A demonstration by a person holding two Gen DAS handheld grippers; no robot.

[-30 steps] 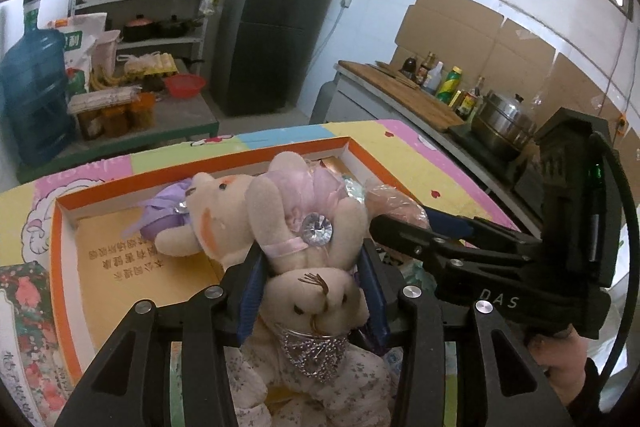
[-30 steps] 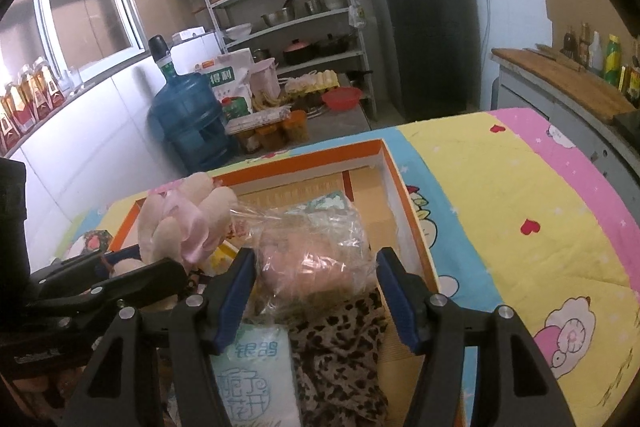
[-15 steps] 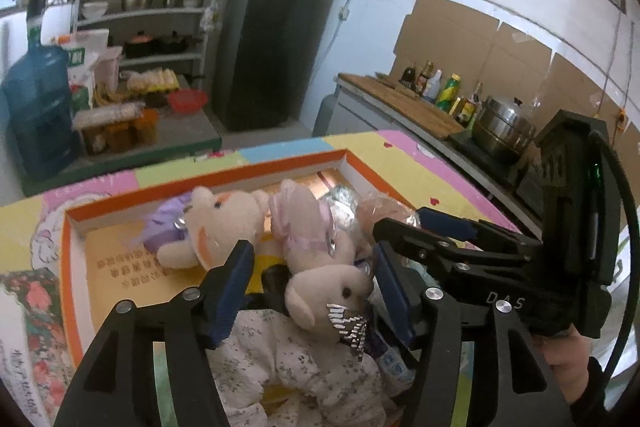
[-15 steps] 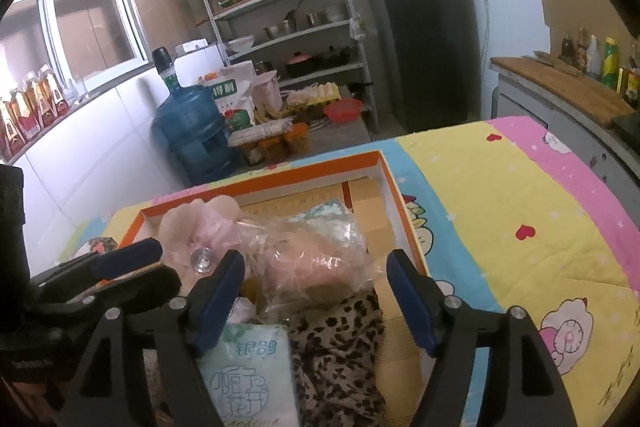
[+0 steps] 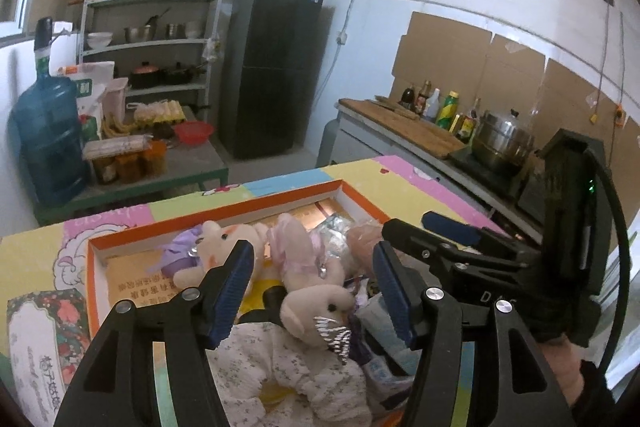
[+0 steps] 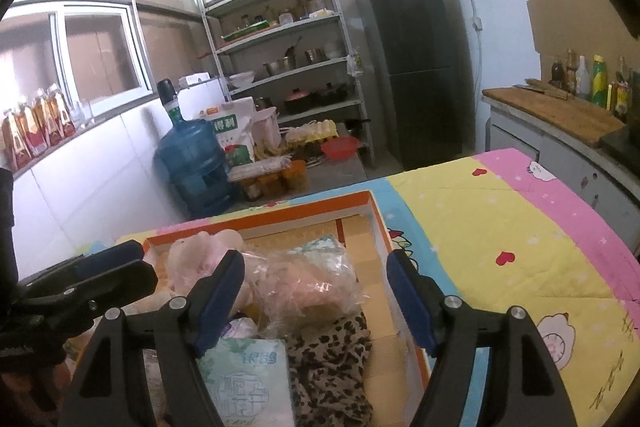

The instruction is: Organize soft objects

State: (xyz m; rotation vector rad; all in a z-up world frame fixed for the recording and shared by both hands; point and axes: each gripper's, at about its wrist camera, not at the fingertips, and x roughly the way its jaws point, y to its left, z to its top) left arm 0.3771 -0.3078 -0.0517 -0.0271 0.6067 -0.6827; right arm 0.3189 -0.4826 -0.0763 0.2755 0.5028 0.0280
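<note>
Shallow cardboard box with orange rim (image 5: 93, 259) sits on a counter covered by a pastel cartoon-print cloth (image 6: 500, 227); soft items are piled inside it. Left claw (image 5: 312, 277) hangs above the box, jaws wide, nothing pressed between the blue pads. Below and between its fingers lies a plush rabbit in floral dress (image 5: 316, 311), head turned sideways, sequin bow at its neck. Just behind it, a second plush rabbit in pink frills (image 5: 296, 247), and beside that a cream plush with a lilac bow (image 5: 216, 243) near the box's far wall. Right claw (image 6: 316, 297) also spread wide, holding nothing; seen from the left wrist view it lies just to the right of the left claw, a hand visible under it. Between its fingers, lower down in the box: a clear plastic bag with something pink inside (image 6: 308, 287), a leopard-print cloth (image 6: 332, 359) nearest the camera, and a pale green tissue pack (image 6: 248, 383) touching the cloth's left edge. A printed floral carton (image 5: 40, 339) lies on the cloth outside the box's left side.
</note>
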